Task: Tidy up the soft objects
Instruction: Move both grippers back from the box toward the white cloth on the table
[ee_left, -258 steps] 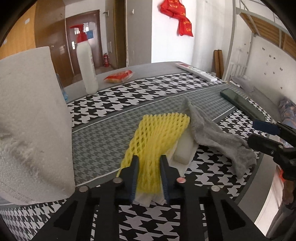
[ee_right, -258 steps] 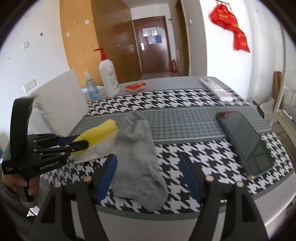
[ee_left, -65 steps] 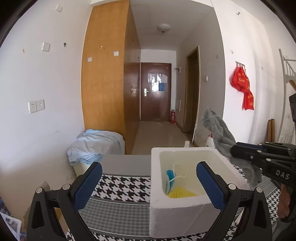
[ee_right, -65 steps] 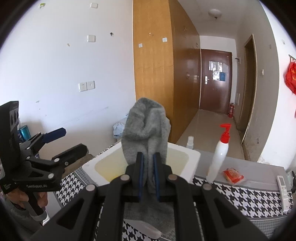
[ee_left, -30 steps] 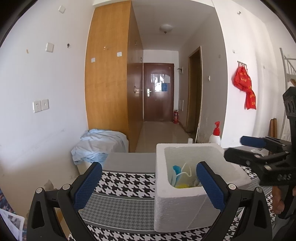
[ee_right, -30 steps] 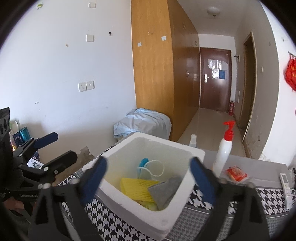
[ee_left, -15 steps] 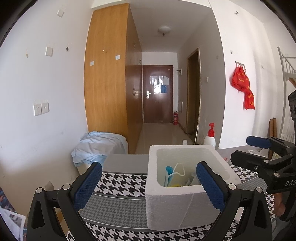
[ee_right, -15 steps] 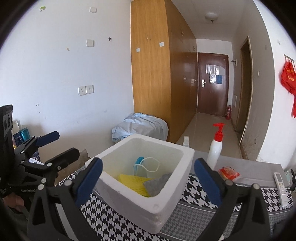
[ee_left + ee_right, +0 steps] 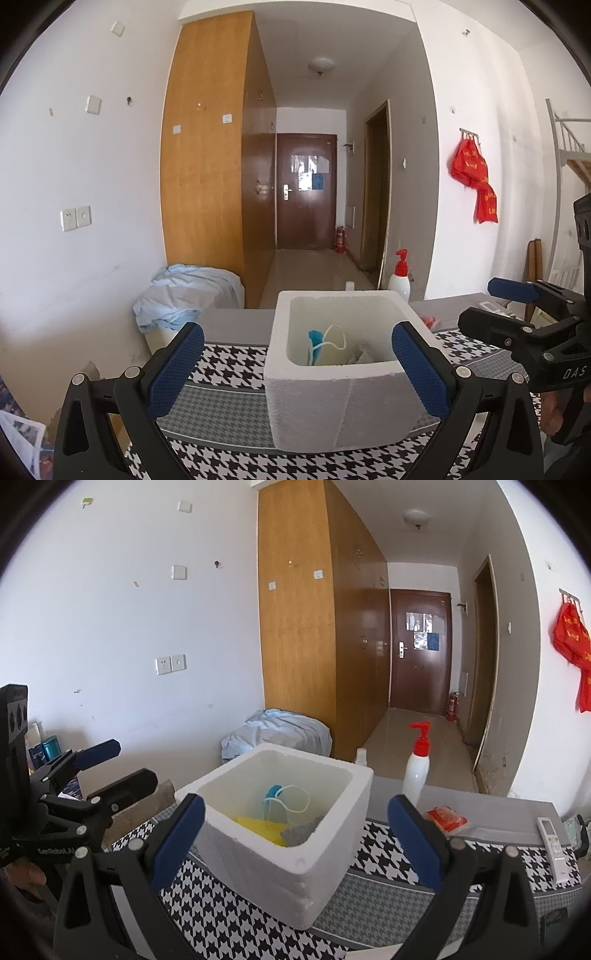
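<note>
Both the left gripper [image 9: 297, 363] and right gripper [image 9: 295, 838] are held with jaws spread wide, nothing gripped. The soft stuff (yellow foam net [image 9: 262, 827], grey cloth [image 9: 301, 830], face mask [image 9: 282, 799]) is piled inside the foam box [image 9: 325, 864] on the bench. All light and floppy, so best pinched at a bunched fold.

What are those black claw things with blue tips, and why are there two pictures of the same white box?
They are tools a person holds, one in each hand, each carrying a camera that looks along its two fingers. One picture comes from the left hand-held gripper, the other from the right hand-held gripper. Both are open and hold nothing. Each also shows up at the edge of the other's picture. On the checked tablecloth stands a white foam box. Inside it lie a blue face mask, a yellow foam net and a grey cloth. Behind the box are a pump bottle, a red packet and a remote control.
</note>
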The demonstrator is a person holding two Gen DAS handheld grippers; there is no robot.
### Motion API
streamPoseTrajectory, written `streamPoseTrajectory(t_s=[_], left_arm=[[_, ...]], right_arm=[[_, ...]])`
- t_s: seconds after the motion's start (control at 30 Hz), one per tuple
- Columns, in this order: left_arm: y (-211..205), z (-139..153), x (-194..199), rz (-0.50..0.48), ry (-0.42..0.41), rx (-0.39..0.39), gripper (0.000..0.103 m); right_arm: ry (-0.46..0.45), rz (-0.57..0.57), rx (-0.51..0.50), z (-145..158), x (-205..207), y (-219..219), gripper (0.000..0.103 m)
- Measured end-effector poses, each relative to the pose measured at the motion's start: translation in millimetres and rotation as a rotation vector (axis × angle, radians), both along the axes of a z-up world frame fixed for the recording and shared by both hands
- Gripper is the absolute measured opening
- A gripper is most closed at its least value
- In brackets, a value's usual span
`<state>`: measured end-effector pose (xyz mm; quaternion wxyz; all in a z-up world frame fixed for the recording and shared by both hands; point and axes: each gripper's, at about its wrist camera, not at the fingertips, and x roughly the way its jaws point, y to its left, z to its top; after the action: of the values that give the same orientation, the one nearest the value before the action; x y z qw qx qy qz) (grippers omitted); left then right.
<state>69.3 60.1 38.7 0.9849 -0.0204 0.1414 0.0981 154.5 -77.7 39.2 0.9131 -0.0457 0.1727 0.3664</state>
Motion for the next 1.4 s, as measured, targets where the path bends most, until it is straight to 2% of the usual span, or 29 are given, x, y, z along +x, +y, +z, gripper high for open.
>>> streamPoseTrajectory(t_s=[0.97, 1.4], left_arm=[[-31.4, -12.0, -3.6, -0.112, 0.007, -0.014, 0.102], [-39.8, -26.0, -3.6, -0.165, 0.015, -0.025, 0.102]], right_arm=[[0.005, -0.093, 0.008, -13.1, -20.8, -41.6, 0.101], [0.021, -0.168, -0.005, -31.4, -27.2, -62.5, 0.101]])
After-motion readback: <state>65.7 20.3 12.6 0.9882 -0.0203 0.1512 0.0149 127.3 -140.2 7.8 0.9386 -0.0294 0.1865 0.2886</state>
